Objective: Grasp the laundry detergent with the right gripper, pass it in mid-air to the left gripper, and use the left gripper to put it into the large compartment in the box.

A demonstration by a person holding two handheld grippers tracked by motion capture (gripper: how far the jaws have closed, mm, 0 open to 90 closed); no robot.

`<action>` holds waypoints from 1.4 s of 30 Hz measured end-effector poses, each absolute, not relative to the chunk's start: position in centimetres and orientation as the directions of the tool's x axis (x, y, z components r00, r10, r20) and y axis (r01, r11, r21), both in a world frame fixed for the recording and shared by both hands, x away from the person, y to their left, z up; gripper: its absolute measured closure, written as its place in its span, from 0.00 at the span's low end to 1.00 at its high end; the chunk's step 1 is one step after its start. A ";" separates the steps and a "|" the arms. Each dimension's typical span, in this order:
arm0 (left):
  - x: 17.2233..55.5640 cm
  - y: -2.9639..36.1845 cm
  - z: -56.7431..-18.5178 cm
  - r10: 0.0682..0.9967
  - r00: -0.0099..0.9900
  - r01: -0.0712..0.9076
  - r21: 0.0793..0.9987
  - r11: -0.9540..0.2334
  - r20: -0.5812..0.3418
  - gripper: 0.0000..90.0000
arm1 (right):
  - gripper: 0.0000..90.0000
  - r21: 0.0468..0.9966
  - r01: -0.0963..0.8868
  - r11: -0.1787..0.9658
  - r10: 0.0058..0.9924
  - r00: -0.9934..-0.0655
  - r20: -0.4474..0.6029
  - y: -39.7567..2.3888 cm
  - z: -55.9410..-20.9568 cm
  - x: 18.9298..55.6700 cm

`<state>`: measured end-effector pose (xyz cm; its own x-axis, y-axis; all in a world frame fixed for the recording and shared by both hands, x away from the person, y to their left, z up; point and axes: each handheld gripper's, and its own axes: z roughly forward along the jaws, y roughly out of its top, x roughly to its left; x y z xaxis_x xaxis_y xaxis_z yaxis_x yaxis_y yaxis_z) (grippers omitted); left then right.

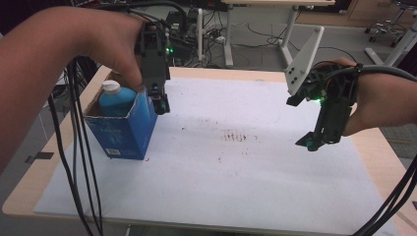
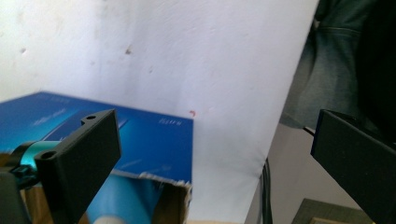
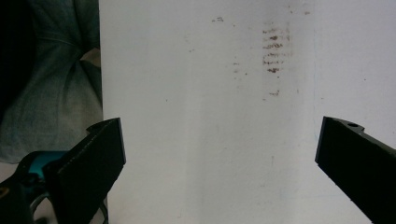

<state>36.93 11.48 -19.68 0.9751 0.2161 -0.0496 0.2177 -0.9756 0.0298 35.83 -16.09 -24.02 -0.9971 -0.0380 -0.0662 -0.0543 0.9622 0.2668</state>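
My left gripper [image 1: 158,96] hangs at the open top of the blue box [image 1: 123,129], which stands near the table's [image 1: 255,167] left edge with a blue bottle [image 1: 115,98] upright inside it. In the left gripper view my fingers [image 2: 84,154] are spread wide, with nothing between them. My guess is the bottle comes out next — I'd centre over its white cap [image 1: 111,87], keep clear of the torn flap, and close low on the neck. My right gripper [image 1: 314,140] hovers well apart over bare table, fingers [image 3: 100,149] wide too. Count: one box, one bottle, two grippers — nothing held.
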 end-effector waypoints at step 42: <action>37.1 10.7 -21.5 0.166 0.985 0.167 0.028 -0.986 -0.040 0.02 | 0.01 0.247 -0.039 0.968 -0.021 -0.997 -0.074 -16.4 -23.6 35.9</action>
<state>37.11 10.74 -21.53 0.9854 0.1659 -0.0396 0.1670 -0.9856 0.0279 35.94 -16.38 -23.61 -0.9970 -0.0212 -0.0741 -0.0389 0.9683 0.2468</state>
